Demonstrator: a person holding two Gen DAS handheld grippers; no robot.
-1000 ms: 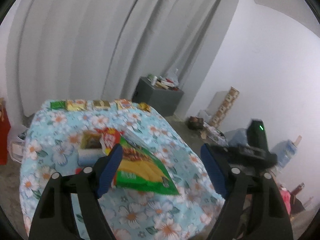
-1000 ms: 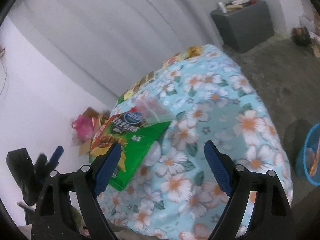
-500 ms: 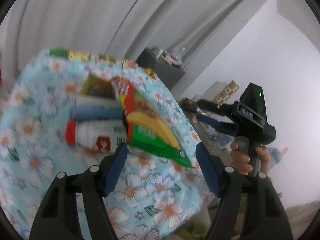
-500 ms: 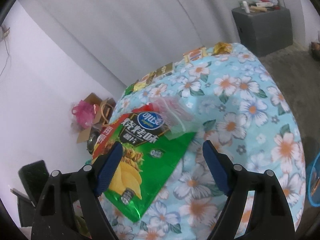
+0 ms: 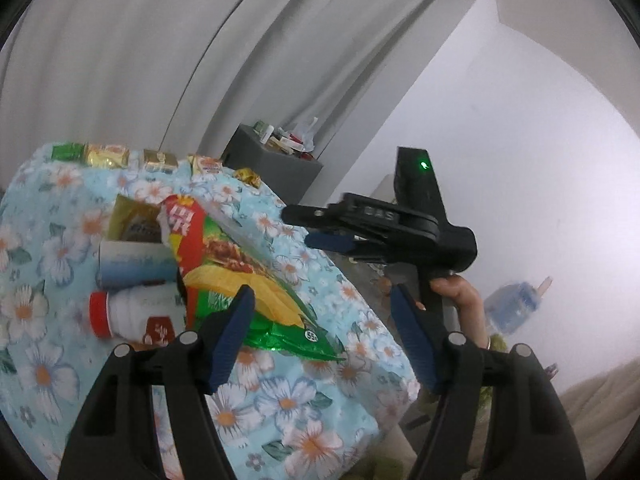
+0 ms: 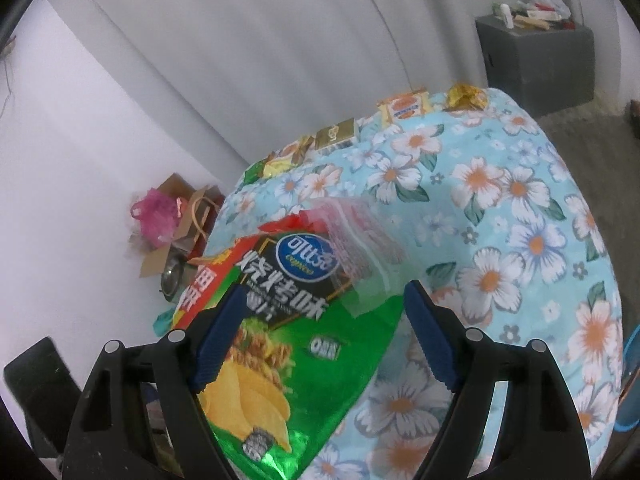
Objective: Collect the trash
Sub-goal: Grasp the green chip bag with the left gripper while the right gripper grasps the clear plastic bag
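Observation:
A green and red chip bag [image 5: 244, 284] [image 6: 296, 344] lies on the flowered tablecloth [image 5: 288, 396], propped over other trash. My left gripper [image 5: 320, 294] is open at the bag's near corner, its left finger in front of the bag, no pad pressing on it. My right gripper [image 6: 326, 292], also open, hovers over the bag, which spans the gap below its fingers. A crumpled clear plastic bag [image 6: 360, 240] rests on the chip bag's top. In the left wrist view the right gripper [image 5: 320, 236] reaches in from the right, held by a hand [image 5: 456, 292].
A white bottle with a red cap [image 5: 132, 316], a blue-white can [image 5: 136, 264] and a yellow packet [image 5: 132, 220] lie left of the bag. Snack packets [image 6: 404, 106] line the far edge. A grey cabinet [image 6: 536, 64], a blue bin [image 6: 630, 380] and boxes [image 6: 172, 220] stand on the floor.
My left gripper has sunk closer to the bag and its jaws have narrowed a little. My right gripper has moved across until the chip bag lies between its fingers.

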